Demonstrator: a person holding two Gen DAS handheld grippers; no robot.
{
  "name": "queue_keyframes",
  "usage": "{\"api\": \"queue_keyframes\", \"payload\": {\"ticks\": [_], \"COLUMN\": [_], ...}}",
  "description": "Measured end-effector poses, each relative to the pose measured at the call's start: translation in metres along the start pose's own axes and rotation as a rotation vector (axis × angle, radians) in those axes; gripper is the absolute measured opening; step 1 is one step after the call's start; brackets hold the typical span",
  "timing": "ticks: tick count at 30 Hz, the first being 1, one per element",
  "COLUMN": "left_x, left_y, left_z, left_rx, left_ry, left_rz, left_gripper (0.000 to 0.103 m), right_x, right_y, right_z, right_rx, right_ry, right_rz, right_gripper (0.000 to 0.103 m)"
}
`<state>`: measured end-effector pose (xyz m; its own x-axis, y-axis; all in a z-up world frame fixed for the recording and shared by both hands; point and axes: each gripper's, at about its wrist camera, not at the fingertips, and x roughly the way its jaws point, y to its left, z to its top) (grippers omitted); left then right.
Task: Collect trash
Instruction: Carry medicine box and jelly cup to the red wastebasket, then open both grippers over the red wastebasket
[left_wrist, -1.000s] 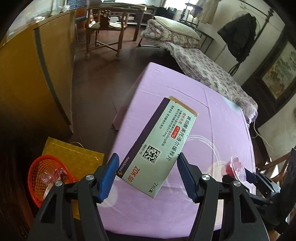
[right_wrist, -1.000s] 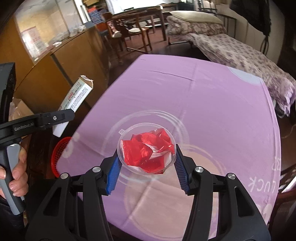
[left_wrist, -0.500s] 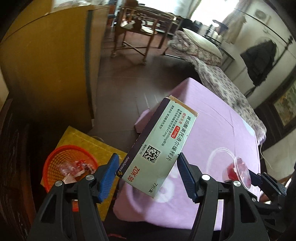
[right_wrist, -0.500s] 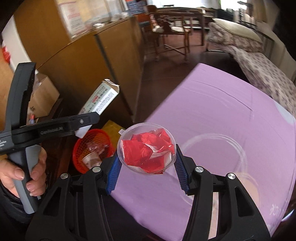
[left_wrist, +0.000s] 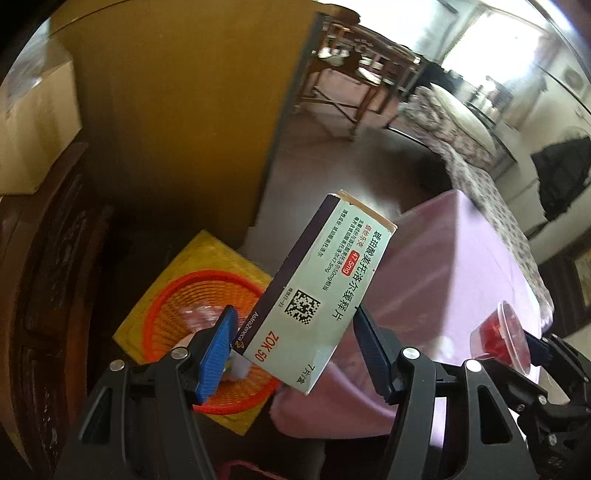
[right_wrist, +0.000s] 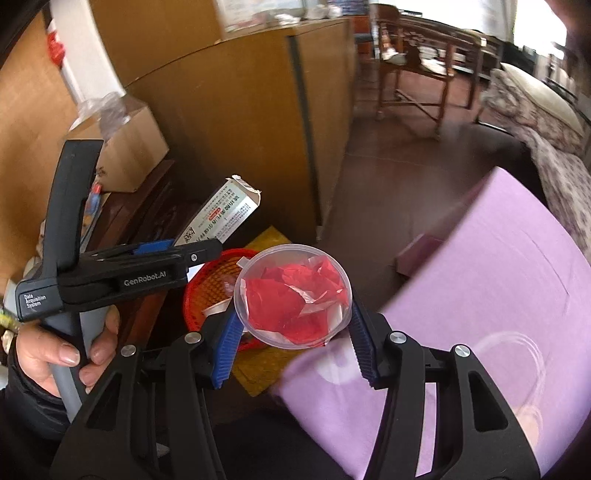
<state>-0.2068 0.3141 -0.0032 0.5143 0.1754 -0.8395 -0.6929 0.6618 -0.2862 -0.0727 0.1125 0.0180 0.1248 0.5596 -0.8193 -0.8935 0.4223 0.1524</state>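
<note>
My left gripper (left_wrist: 295, 343) is shut on a white and purple medicine box (left_wrist: 317, 295), held tilted above an orange mesh basket (left_wrist: 177, 302) on the floor. The box (right_wrist: 221, 218) and left gripper (right_wrist: 155, 254) also show in the right wrist view. My right gripper (right_wrist: 295, 339) is shut on a clear plastic cup (right_wrist: 291, 295) holding crumpled red wrapper, at the table's left edge beside the basket (right_wrist: 210, 284). The cup (left_wrist: 502, 339) shows in the left wrist view too. The basket holds some trash, partly hidden.
The basket sits on a yellow mat (left_wrist: 207, 254) beside the purple-clothed table (right_wrist: 498, 295). A wooden cabinet (right_wrist: 258, 110) stands behind the basket, with a cardboard box (right_wrist: 125, 155) to its left. Chairs (right_wrist: 417, 74) and a bed (right_wrist: 546, 122) lie further back.
Both grippers have swung left off the table, carrying the box and the cup. The basket now lies under the left gripper and close beside the right.
</note>
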Motion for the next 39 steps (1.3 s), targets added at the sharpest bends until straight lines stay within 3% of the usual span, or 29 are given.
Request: {"api": "queue_keyframes", "payload": {"ticks": [12, 31, 34, 36, 39], "left_x": [0.021, 0.057, 0.059, 0.059, 0.058], "left_y": [0.066, 0.086, 0.089, 0.09, 0.09], "left_z": [-0.008, -0.008, -0.007, -0.007, -0.009], "left_rx": [-0.099, -0.153, -0.166, -0.174, -0.177], "left_ry": [0.057, 0.11, 0.124, 0.135, 0.138], "left_rz": [0.11, 0.179, 0.188, 0.193, 0.215], "left_gripper": [0.064, 0.064, 0.064, 0.066, 0.076], "right_x": [0.061, 0.131, 0.139, 0.14, 0.136], "right_y": [0.052, 0.081, 0.085, 0.085, 0.082], "right_z": [0.015, 0.025, 0.026, 0.026, 0.026], "right_rx": [-0.098, -0.213, -0.222, -0.222, -0.214], "right_ry": [0.135, 0.276, 0.284, 0.275, 0.255], "right_rz": [0.083, 0.054, 0.054, 0.048, 0.046], "right_gripper": [0.053, 0.053, 0.056, 0.066, 0.07]}}
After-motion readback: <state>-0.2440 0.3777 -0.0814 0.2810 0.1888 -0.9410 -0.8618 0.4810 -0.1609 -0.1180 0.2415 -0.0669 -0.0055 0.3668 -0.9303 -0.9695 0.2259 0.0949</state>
